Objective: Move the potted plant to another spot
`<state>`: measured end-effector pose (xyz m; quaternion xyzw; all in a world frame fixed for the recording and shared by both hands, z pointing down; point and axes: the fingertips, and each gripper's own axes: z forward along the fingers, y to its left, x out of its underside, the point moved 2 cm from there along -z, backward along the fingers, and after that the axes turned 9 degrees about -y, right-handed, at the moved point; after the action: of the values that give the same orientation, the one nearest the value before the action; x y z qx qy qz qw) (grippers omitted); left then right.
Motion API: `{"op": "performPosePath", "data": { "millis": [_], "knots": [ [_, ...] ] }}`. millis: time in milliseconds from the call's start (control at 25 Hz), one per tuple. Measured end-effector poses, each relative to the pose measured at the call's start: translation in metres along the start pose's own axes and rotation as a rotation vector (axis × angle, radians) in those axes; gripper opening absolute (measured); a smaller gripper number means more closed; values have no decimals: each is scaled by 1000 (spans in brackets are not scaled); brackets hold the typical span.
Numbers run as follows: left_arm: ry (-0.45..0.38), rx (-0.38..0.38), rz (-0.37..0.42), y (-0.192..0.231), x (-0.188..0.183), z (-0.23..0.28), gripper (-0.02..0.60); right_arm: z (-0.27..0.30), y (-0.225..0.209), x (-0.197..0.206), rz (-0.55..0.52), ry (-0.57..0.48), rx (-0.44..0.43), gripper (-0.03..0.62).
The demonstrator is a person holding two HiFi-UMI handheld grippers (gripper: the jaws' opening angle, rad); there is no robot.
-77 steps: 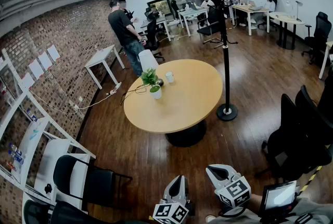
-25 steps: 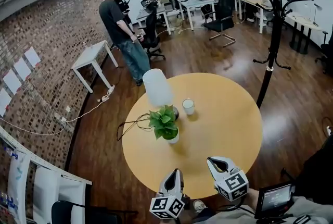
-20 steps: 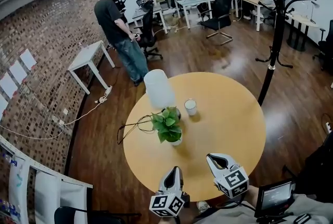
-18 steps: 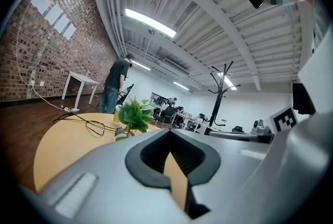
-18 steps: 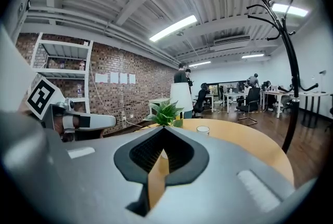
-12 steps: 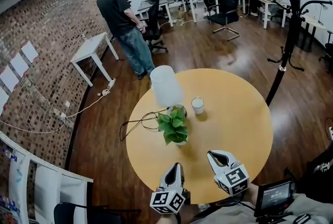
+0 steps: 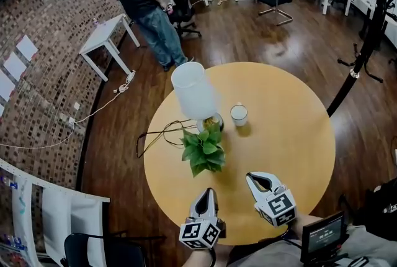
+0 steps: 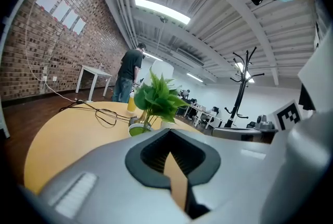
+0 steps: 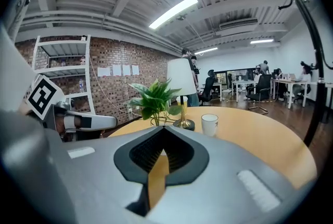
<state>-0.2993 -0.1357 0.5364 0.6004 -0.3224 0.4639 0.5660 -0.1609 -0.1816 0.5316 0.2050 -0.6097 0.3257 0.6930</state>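
The leafy green potted plant (image 7: 203,151) in its small white pot stands left of centre on the round yellow wooden table (image 7: 285,141). It is just in front of the white-shaded lamp with a brass foot (image 7: 194,90) and near the white cup (image 7: 239,114). A thin black cable (image 7: 155,134) loops beside it.

We hold the left gripper (image 7: 209,192) and right gripper (image 7: 250,177) low over the near edge, aimed at the plant but apart from it. Both have their jaws pressed together, with nothing between them. We judge this to be the approach: the jaws must part before taking the pot, and the lamp crowds it from behind.
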Motion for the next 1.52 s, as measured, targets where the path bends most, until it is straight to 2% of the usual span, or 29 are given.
{"op": "performPosePath", "data": {
  "millis": [240,480,680,960,1080,1240,1360,1520],
  "knots": [
    [54,-35,-5,52,47,18,2,45,2,60,12,63,-14,6],
    [130,-77,-33,77,94,33,2,66,-3,113,60,155,-42,6],
    [146,-84,-28,91,106,47,2,81,-11,129,65,178,-46,6],
    [141,-89,47,106,109,59,2,93,-14,132,65,175,-61,6],
    [131,-55,100,105,106,66,86,98,-15,129,62,169,-65,6],
    [138,-16,169,107,112,82,302,104,-18,132,74,169,-65,6],
    [131,10,227,112,115,98,436,107,-21,135,76,167,-63,6],
    [112,40,268,118,114,123,519,108,-28,138,72,166,-54,6]
  ]
}}
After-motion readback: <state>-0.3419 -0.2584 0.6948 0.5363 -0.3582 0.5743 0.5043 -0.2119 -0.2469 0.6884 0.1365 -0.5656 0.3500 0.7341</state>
